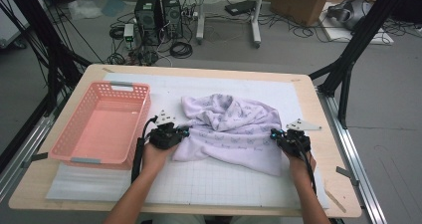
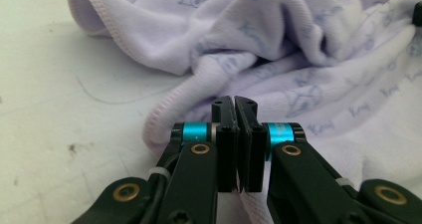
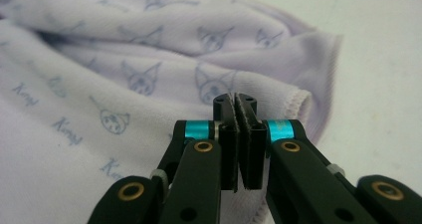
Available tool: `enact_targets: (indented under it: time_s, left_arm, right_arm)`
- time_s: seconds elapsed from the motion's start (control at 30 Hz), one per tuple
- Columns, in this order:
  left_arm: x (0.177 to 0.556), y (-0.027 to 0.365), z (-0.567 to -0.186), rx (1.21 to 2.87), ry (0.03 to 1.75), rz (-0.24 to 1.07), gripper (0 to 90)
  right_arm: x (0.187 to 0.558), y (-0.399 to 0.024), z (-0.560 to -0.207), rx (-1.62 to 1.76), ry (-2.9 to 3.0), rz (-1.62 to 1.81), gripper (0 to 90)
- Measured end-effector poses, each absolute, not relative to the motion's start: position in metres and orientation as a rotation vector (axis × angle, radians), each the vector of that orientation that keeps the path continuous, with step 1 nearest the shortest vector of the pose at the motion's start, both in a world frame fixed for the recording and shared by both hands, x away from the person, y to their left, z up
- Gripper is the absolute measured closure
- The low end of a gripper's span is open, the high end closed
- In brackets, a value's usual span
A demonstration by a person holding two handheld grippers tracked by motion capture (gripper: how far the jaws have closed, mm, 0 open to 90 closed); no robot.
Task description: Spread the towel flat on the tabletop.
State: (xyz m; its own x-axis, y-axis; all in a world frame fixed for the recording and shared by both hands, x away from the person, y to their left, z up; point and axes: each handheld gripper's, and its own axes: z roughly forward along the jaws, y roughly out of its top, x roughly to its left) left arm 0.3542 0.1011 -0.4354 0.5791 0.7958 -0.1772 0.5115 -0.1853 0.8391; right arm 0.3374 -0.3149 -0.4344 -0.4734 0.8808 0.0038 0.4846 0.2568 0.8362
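A crumpled lilac terry towel printed with small blue cat faces (image 1: 234, 127) was spread over the middle of a white gridded mat (image 1: 224, 184) on a light wooden table (image 1: 59, 184). The left gripper (image 1: 183, 133) was set at the towel's left edge, and its jaws were seen pressed together on the stitched hem there; in the left gripper view (image 2: 237, 100) a thin fold of the cloth (image 2: 278, 59) was caught between the pads and hung out below them. The right gripper (image 1: 273, 134) was placed at the towel's right edge, likewise clamped on the hem; in the right gripper view (image 3: 238, 98) the fabric (image 3: 99, 84) was pinched between its closed pads. Between the two grippers the towel lay bunched in soft folds, its far side heaped higher. A pink perforated plastic basket (image 1: 79, 129) stood just left of the left gripper, apart from the towel.
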Motion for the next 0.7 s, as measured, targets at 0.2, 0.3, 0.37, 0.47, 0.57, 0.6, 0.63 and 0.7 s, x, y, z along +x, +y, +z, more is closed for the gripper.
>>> enact_targets:
  time_s: [0.2,0.3,0.37,0.47,0.57,0.6,0.63,0.7]
  left_arm:
    - [0.365,0.098,-0.442,1.835,1.098,0.414,86.5]
    - [0.364,0.099,-0.441,1.834,1.113,0.414,67.8]
    - [0.361,0.102,-0.439,1.837,1.117,0.397,52.1]
    - [0.355,0.103,-0.435,1.884,1.072,0.391,42.2]
    - [0.344,0.105,-0.434,1.895,1.04,0.42,42.4]
    - [0.342,0.106,-0.436,1.903,1.04,0.419,42.5]
    - [0.341,0.107,-0.437,1.913,1.047,0.413,42.4]
    - [0.336,0.111,-0.44,1.919,1.051,0.398,42.3]
  right_arm:
    - [0.36,-0.31,-0.434,1.253,2.02,1.04,88.2]
    - [0.361,-0.307,-0.435,1.265,2.006,1.027,86.9]
    - [0.359,-0.307,-0.435,1.271,2.004,1.049,76.4]
    - [0.349,-0.31,-0.431,1.265,2.0,1.085,65.9]
    - [0.337,-0.316,-0.429,1.249,1.996,1.11,60.7]
    - [0.332,-0.319,-0.429,1.251,2.0,1.123,58.7]
    - [0.328,-0.322,-0.429,1.251,2.003,1.141,56.7]
    - [0.321,-0.328,-0.43,1.25,2.05,1.179,53.8]
